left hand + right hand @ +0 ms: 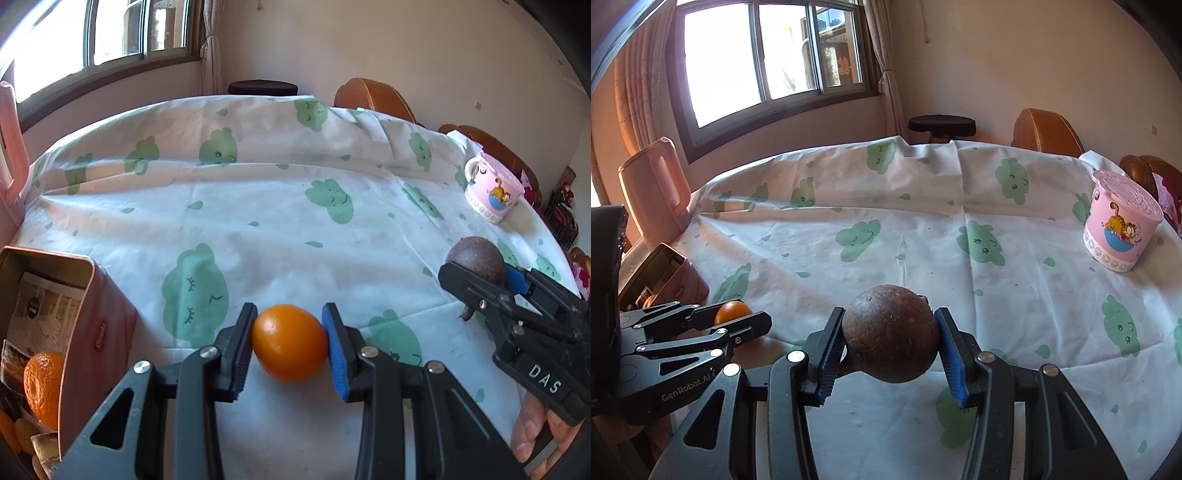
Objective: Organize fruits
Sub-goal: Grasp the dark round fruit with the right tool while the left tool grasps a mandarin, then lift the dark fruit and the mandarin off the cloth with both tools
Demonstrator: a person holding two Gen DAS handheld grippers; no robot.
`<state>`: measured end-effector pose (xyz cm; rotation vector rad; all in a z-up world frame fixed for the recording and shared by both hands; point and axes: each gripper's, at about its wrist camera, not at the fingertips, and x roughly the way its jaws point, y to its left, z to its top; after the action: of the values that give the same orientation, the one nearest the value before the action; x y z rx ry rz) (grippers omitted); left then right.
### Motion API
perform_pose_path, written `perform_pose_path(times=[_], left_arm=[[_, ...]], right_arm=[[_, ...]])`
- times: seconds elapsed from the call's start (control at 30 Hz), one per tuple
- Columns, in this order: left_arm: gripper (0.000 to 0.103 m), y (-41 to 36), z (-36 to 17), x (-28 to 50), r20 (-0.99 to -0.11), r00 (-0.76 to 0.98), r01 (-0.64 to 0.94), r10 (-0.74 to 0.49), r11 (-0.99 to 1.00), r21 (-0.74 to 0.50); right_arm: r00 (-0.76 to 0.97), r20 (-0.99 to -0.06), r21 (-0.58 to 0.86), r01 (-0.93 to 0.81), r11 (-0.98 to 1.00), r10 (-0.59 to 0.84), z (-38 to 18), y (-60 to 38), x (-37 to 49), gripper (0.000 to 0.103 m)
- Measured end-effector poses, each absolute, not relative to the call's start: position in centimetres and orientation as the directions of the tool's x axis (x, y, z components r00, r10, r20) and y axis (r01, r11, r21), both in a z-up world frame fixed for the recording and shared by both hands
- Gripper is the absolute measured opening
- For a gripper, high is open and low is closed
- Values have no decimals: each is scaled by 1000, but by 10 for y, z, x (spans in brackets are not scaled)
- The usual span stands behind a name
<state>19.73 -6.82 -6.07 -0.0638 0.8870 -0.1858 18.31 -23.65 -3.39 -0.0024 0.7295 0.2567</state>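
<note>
Looking across the round worktop [280,206] in its white cloth printed with green cloud-faces, we see it fill most of both views, with brown leather chair backs [1047,129] and a dark round stool [942,123] behind its far edge under the window. A tall pink plastic jug [653,184] stands at the worktop's left rim. Just in front of that jug sits a pink rectangular metal tin [96,332], open at the top — inside it we make out a dimpled orange mandarin [44,384] and some printed paper wrappers. On the far right stands a pink lidded cup with a cartoon cat [1121,225], well apart from everything else.

We hold the left gripper [290,343] low over the cloth beside the tin, its blue-padded fingers [336,347] pressed against both sides of a smooth round orange fruit [290,343]; whether that fruit rests on the cloth or hangs just above it we cannot tell. We hold the right gripper [890,343] to the right of the left one, pinching a dull brown-purple round fruit [890,332] — a short stem pokes out beside the left pad.
</note>
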Motion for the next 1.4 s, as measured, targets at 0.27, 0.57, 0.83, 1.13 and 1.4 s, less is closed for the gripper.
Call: perform_pose_path(times=[0.27, 0.57, 0.83, 1.13, 1.4], left_arm=[[38, -68, -52, 189, -725, 664, 135, -183, 983, -125], [38, -71, -42, 180, -678, 719, 138, -155, 987, -79], [44, -73, -46, 182, -700, 696, 145, -162, 986, -84], [49, -69, -54, 186, -736, 650, 146, -189, 982, -123], [37, -74, -56, 182, -742, 638, 172, -203, 978, -120]], right_arm=[[747, -614, 77, -263, 962, 253, -27, -234, 173, 50], [780, -570, 49, -279, 959, 256, -20, -229, 164, 50], [785, -567, 50, -271, 961, 251, -19, -231, 162, 50], [777, -580, 63, -257, 964, 245, -21, -234, 166, 50], [777, -580, 66, -255, 965, 245, -21, -235, 166, 50]])
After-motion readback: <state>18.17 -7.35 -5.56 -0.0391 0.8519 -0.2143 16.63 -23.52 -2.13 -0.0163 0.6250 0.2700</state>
